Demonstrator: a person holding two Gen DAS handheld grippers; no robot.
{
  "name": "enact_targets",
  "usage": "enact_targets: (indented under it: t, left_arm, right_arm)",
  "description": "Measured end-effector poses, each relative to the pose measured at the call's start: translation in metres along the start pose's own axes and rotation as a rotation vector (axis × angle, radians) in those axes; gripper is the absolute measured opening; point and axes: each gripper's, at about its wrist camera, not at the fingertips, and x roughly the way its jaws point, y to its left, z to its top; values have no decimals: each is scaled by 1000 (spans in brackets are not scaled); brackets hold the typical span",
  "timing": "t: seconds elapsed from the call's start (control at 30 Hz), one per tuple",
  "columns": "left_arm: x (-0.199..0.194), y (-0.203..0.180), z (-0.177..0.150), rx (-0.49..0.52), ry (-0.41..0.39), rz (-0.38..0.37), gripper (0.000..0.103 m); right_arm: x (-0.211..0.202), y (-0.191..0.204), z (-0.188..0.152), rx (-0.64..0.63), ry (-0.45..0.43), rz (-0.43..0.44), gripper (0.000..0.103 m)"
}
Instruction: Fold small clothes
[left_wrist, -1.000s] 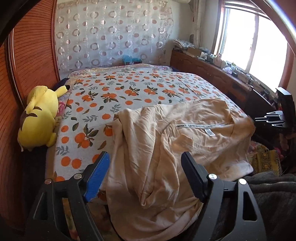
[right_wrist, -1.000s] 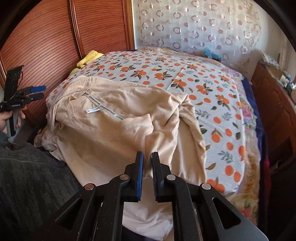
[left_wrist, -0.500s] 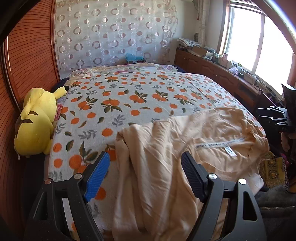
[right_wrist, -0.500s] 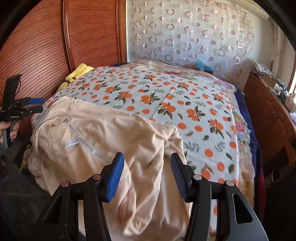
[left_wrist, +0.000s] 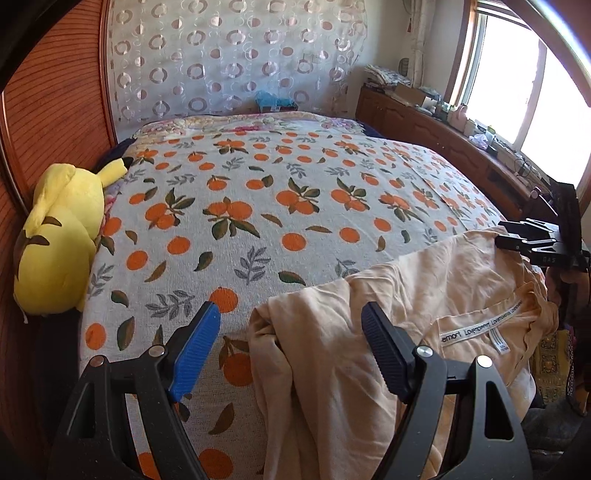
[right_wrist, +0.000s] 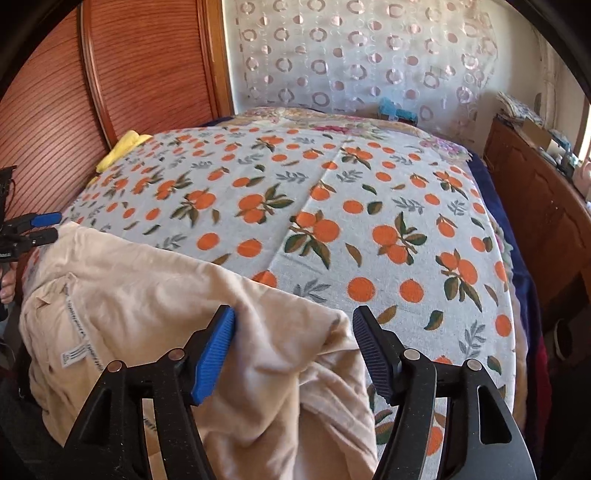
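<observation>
Your bed (left_wrist: 280, 229) with the orange-print cover takes up most of the room. The peach shirt (left_wrist: 369, 332) sits crumpled on its near edge. Your left claw (left_wrist: 291, 347) hangs wide open over it, and your right claw (right_wrist: 293, 350) is opening, gripping nothing.

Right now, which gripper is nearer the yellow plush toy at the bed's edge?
Left. The left gripper hangs over the bedspread with the yellow plush toy close on its outer side. The right gripper, jaws opening over the beige shirt, sits across the garment, farther away.
</observation>
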Motion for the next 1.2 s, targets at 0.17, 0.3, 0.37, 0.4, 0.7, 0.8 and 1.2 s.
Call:
enact_targets:
  t: [0.17, 0.3, 0.37, 0.4, 0.7, 0.8, 1.2]
  left_arm:
    - [7, 7, -4, -26, 21, -9, 80]
    - [11, 8, -6, -34, 31, -22, 80]
    - [13, 8, -7, -37, 36, -18, 80]
    - [14, 9, -8, -42, 38, -22, 80]
    - [14, 8, -6, -44, 38, -44, 80]
    - [15, 10, -3, -50, 46, -54, 71]
    - [12, -5, -9, -5, 59, -129, 17]
  right_arm:
    - [9, -7, 0, 25, 21, 14, 69]
    - [13, -9, -2, 17, 33, 17, 71]
    - [20, -12, 0, 18, 36, 22, 71]
    - [21, -12, 0, 22, 36, 26, 71]
    - [24, -2, -3, 0, 53, 27, 68]
    - [21, 5, -5, -18, 52, 29, 57]
    - [13, 13, -11, -54, 62, 77, 17]
